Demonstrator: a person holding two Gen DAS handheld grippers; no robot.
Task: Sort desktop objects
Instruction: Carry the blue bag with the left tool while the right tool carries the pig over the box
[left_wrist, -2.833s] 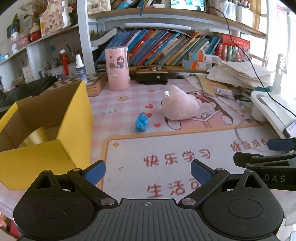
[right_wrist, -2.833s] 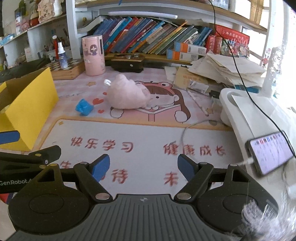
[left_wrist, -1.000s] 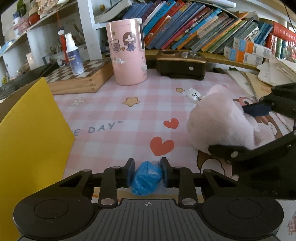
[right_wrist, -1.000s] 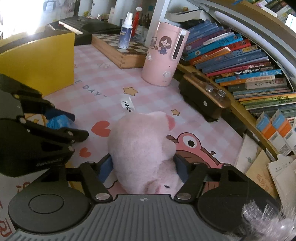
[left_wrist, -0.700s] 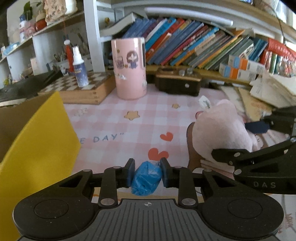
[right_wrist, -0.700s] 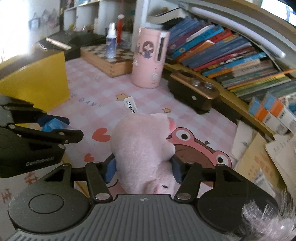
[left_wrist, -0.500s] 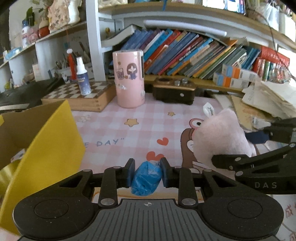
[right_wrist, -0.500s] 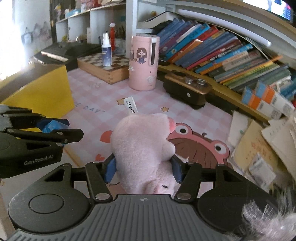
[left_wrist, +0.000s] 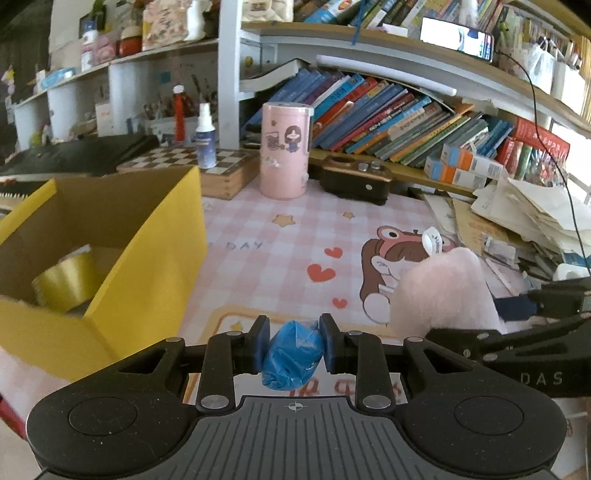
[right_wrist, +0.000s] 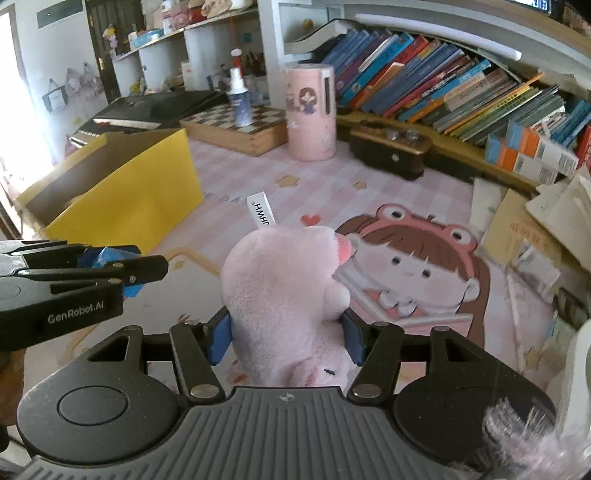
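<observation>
— What's the biggest thing on the desk?
— The yellow box (left_wrist: 147, 258), open-topped, at the left on the pink mat (left_wrist: 280, 236).
— And the right gripper (right_wrist: 286, 338)?
— Pinching the pink plush toy (right_wrist: 284, 291) low on its body, off the mat; its jaws have just been closing on it. The toy stands long axis upright, white tag (right_wrist: 261, 214) on top.
— The left gripper (left_wrist: 294, 345)?
— Nearly closed, clamped on a small blue crumpled wad (left_wrist: 293, 354), carried above the mat just right of the box.
</observation>
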